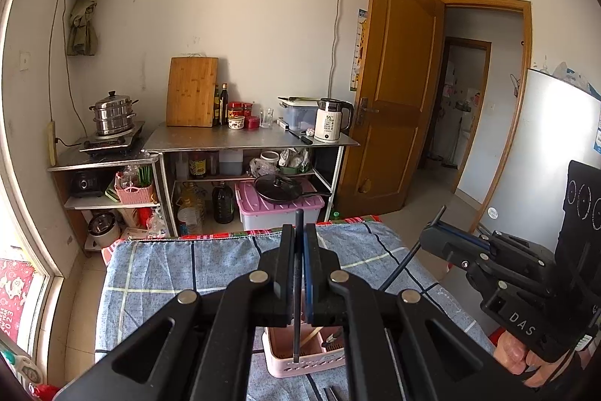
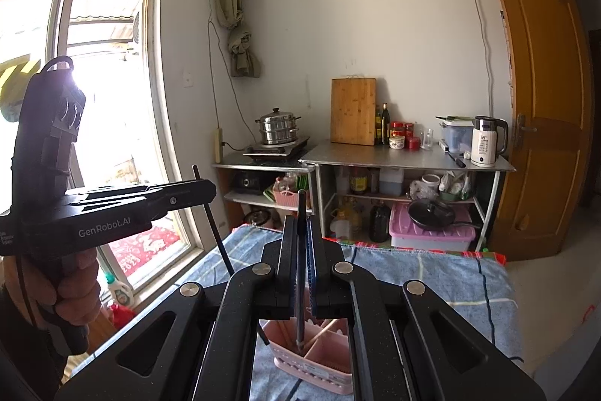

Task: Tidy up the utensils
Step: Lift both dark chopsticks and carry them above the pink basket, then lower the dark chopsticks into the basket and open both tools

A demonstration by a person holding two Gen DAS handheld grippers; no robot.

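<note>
Above the near edge of the blue checked tablecloth, two dark chopsticks held upright over a pink utensil caddy. At left, left gripper clamped tight on one black chopstick, pinched about midway along its length, tip hanging just over the caddy's near compartment; in the right wrist view, that same gripper seen side-on with its chopstick slanting down toward the cloth. At right, right gripper likewise closed hard on a second chopstick, lower end poised above a divided cell of the caddy, where pale wooden sticks already lean.

Judged from the look of them: thin, stiff, light rods with a smooth finish, likely to pivot or slide between flat pads if pinched near an end. Best hold near the middle, as now, with pads square to the shaft so the tip stays pointed down. Caddy itself light plastic with slotted walls, apt to shift or tip on soft cloth if a tip snags its rim; gentle, straight lowering advised.

Beyond the far edge of the cloth, steel shelving with kettle and cutting board, not part of the job.
</note>
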